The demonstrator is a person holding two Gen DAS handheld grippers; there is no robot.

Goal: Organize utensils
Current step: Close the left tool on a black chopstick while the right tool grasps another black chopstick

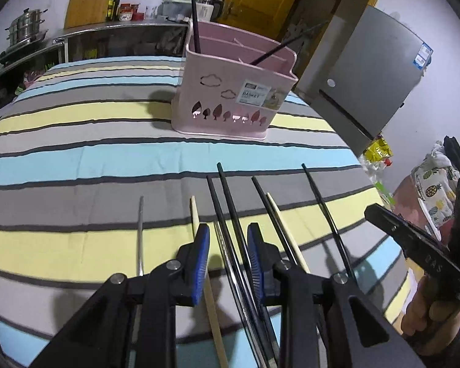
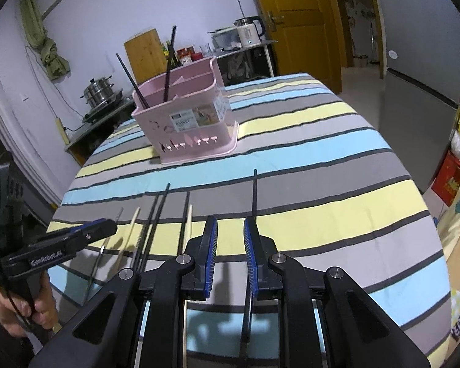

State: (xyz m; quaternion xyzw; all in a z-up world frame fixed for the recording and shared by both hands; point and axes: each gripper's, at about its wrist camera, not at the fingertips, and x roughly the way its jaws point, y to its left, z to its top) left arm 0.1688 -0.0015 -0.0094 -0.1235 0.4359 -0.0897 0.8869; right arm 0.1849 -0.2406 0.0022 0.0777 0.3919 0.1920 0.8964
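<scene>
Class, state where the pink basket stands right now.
In both views the pink basket stands upright on the striped cloth, beyond the loose chopsticks, with two dark chopsticks inside.

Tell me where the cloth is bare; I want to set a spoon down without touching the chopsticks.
Free: the striped band between the pink basket and the chopstick tips, and the cloth right of the lone black chopstick. Crowded: the near edge, where the chopstick row lies under both tools.

Matt pink plastic basket (image 1: 230, 98), glossy black chopsticks (image 1: 230, 202), striped cloth tablecloth (image 1: 76, 159)
</scene>
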